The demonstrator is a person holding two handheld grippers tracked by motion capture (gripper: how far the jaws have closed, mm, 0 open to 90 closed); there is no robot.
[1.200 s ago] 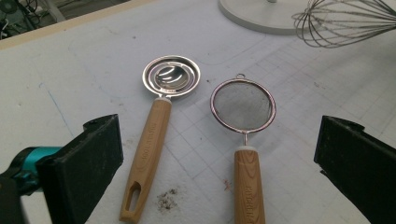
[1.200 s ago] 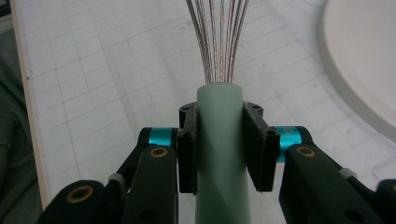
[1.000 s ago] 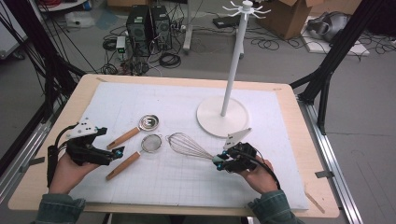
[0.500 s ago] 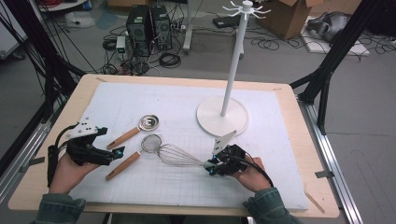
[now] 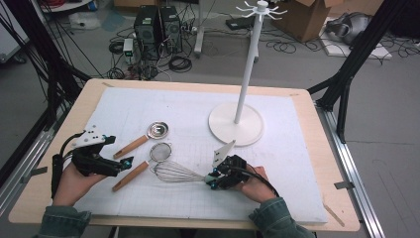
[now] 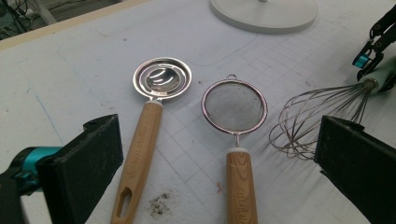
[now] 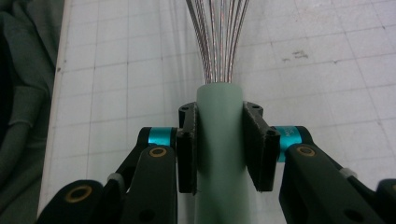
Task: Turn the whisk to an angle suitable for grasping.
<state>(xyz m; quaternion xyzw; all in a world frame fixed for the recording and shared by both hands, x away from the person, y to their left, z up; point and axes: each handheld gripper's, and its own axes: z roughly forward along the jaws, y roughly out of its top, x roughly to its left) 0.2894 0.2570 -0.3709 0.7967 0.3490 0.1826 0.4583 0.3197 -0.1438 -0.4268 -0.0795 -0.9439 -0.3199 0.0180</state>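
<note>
Whisk (image 5: 179,172) flat on white mat (image 5: 297,163), wires toward strainer (image 5: 161,151). My right gripper (image 5: 214,179) clamped on its pale green handle (pads either side). My left gripper (image 5: 124,162) spread wide, near wooden handles.

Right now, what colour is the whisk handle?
Pale green. The whisk handle shows best in the right gripper view, clamped in the right hand-held gripper.

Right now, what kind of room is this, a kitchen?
Probably a lab or workshop, not a kitchen. The whisk and strainer lie on a gridded mat, and beyond the table sit computer towers and tangled cables on a bare floor.
</note>
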